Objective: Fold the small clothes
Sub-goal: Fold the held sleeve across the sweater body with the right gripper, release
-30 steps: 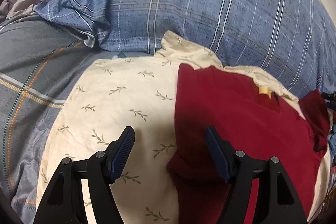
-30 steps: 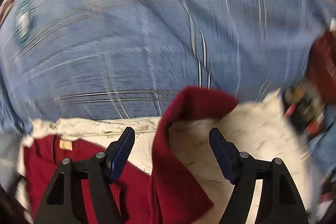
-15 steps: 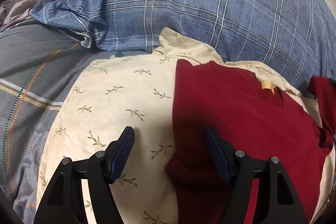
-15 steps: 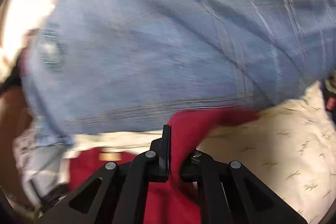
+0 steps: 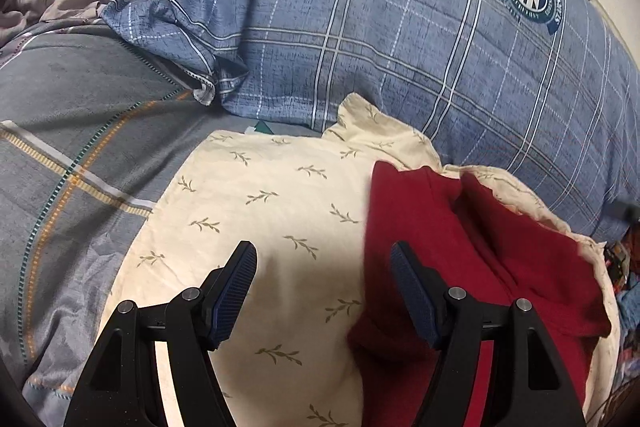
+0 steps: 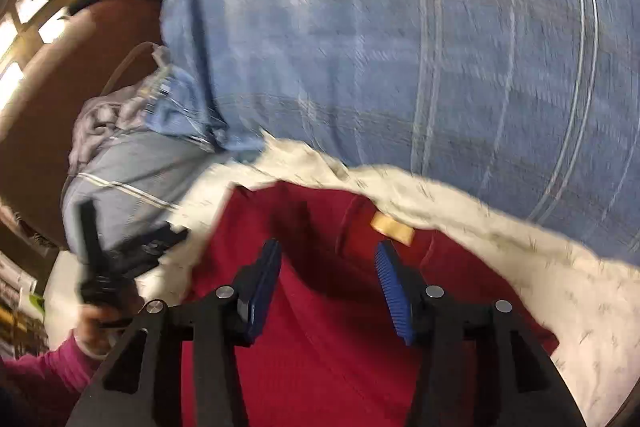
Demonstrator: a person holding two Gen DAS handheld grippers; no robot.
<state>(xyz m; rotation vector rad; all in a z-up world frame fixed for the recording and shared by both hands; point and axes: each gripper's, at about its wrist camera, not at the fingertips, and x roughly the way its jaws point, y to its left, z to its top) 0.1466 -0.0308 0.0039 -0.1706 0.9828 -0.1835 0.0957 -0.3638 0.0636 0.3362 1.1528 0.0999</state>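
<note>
Red shirt [image 5: 420, 227] lies on a cream leaf-print cloth [image 5: 280, 211] spread over the bed; its left edge runs straight down the cloth's middle, and a fold of red sits doubled across its top right, ending just short of the cloth's wrinkled far edge; the lower right corner of that fold hangs loose near the cloth's right border. Left of the shirt the cloth is bare and flat as far as the grey plaid sheet [image 5: 80, 147]; behind it a blue plaid pillow [image 5: 400, 27] presses close against the cloth's far edge, so little room is left on that side. Left gripper [image 5: 324, 295] hovers wide open over the shirt's left edge, one finger above cream cloth, the other above red, with nothing gripped. Right gripper [image 6: 328, 291] is blurred, poised above the collar area near a tan label [image 6: 392, 227]; its jaws are opening, and nothing is between them; red fabric lies below, apart from the pads. In the right view the left gripper shows at lower left, held by a hand [image 6: 100, 323] in a pink sleeve [image 6: 44, 371], beside the shirt's left edge.
</note>
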